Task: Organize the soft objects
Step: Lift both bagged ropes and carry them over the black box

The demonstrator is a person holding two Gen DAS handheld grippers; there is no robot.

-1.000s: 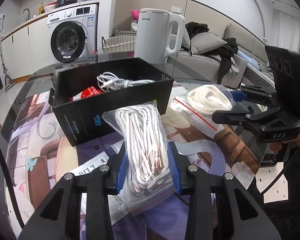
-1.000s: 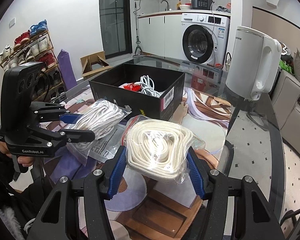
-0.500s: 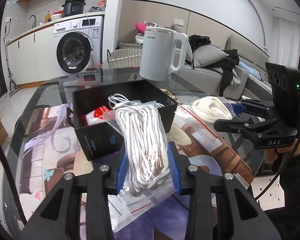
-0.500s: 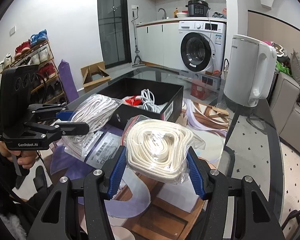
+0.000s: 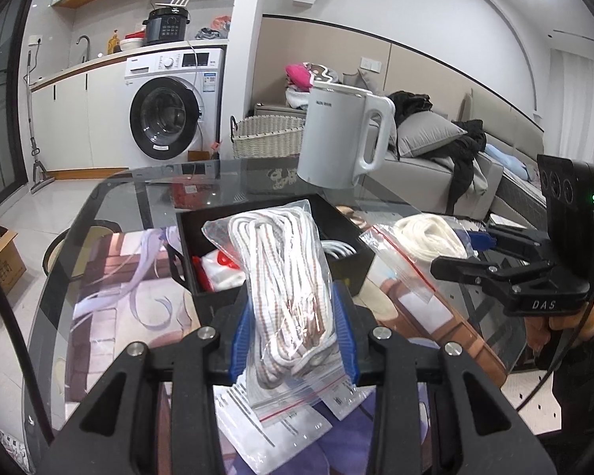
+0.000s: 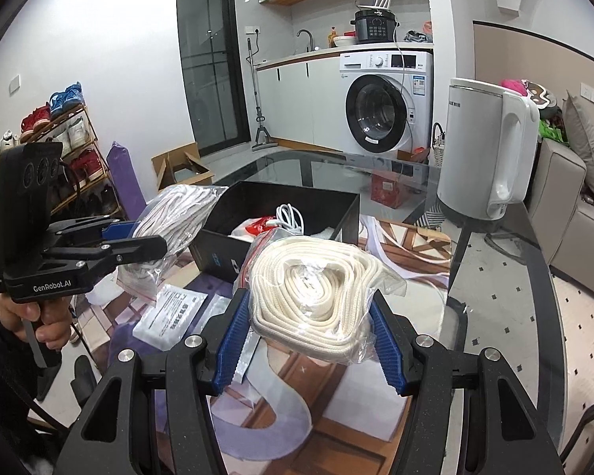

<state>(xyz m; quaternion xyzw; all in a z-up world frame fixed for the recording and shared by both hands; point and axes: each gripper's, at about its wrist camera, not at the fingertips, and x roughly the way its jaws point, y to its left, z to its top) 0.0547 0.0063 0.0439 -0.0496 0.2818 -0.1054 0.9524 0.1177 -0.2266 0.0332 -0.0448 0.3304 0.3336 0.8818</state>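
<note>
Left gripper [image 5: 293, 340] clamps clear zip bag of striped white cord [image 5: 285, 277] (right gripper [image 6: 309, 340] grips bagged cream rope coil [image 6: 316, 289]); carry over open black cardboard box [image 5: 348, 233], lower inside, then release.

Domestic apartment, open-plan, washing machine [image 5: 166, 118] under kitchen counter with sink tap [image 6: 305, 37], grey sofa [image 5: 447, 158], shoe rack [image 6: 55, 134], glass dining table [image 6: 495, 261], electric kettle [image 5: 340, 134].

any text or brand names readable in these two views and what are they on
"DAS" on the body of the right gripper.
"GenRobot.AI" on the body of the left gripper.
Print on the white kettle: too small to read.
Label on the black box and the paper leaflets on the table: blurred, unreadable.
Washing machine panel and sticker: unreadable.
</note>
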